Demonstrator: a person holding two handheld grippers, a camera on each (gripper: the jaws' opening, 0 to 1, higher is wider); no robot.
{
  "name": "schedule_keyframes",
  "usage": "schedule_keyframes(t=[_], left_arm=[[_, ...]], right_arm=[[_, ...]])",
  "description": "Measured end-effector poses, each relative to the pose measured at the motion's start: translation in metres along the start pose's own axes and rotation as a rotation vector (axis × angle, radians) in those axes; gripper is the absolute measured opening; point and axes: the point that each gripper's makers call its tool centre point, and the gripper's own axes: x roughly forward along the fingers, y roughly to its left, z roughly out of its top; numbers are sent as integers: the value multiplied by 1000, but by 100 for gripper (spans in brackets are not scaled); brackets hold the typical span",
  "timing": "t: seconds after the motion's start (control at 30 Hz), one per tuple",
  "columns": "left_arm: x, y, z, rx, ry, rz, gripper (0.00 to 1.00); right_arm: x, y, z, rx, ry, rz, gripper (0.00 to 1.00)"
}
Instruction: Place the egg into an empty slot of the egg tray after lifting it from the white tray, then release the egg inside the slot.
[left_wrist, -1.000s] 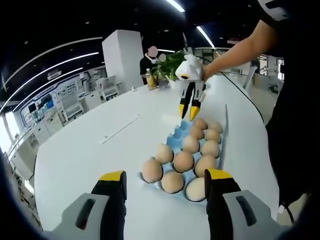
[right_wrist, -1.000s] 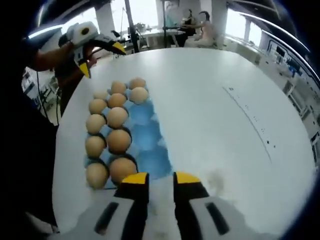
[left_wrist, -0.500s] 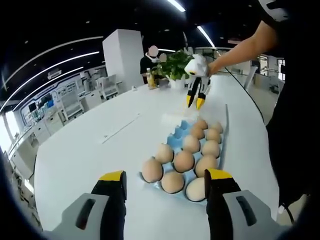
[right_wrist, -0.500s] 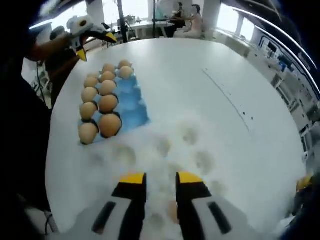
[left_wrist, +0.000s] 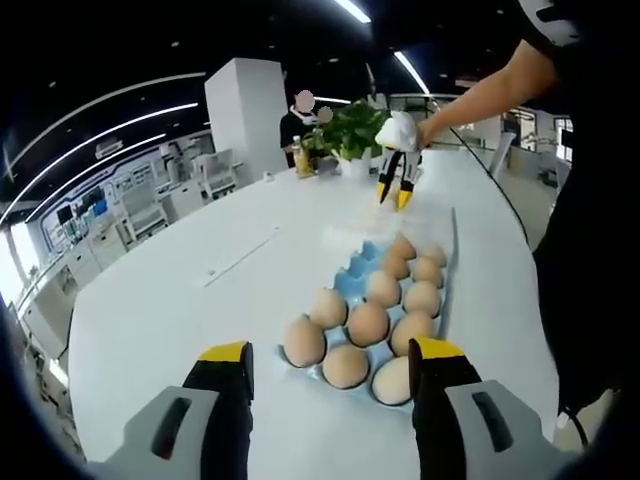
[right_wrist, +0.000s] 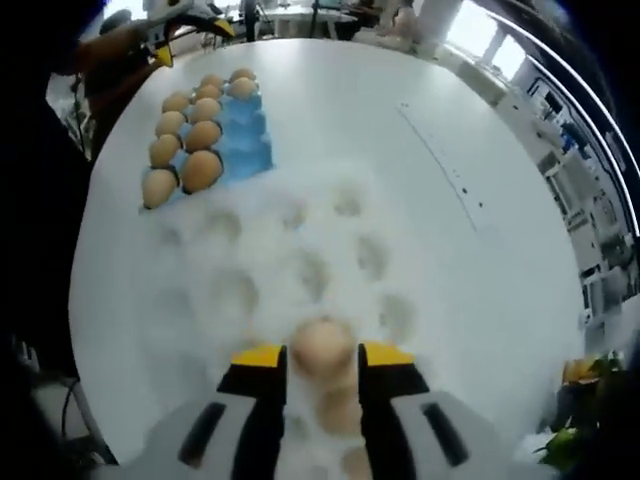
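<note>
Eggs, brown and oval, fill most cups of the blue moulded egg tray (left_wrist: 375, 300), with empty blue slots left along one side (right_wrist: 243, 135), presumably for the next delivery. The right gripper (right_wrist: 322, 358) is positioned over the white dimpled tray (right_wrist: 300, 270), its yellow-tipped jaws spread on either side of a pale brown egg (right_wrist: 322, 345); contact cannot be confirmed, so the pick is judged not yet closed. The left gripper (left_wrist: 330, 352) is held spread and empty near the egg tray's near end. Compared with a second ago, the right gripper has been carried from the egg tray to the white tray, while the left view is unchanged.
</note>
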Motion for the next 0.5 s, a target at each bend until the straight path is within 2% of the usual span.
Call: schedule_keyframes(t=[0.07, 0.1, 0.13, 0.2, 0.4, 0.5], left_arm=[[-1, 0, -1, -2, 2, 0, 63], [-1, 0, -1, -3, 5, 1, 63], [-1, 0, -2, -3, 7, 2, 63], [-2, 0, -2, -4, 8, 4, 63], [-2, 1, -2, -6, 11, 10, 63], [-2, 1, -1, -9, 7, 12, 63]], right_arm=[[1, -1, 1, -22, 15, 14, 30], [2, 2, 0, -12, 24, 41, 28], [4, 5, -2, 34, 39, 71, 27], [5, 1, -1, 51, 41, 78, 28], [6, 4, -3, 36, -6, 112, 29], [6, 4, -2, 40, -10, 98, 28]])
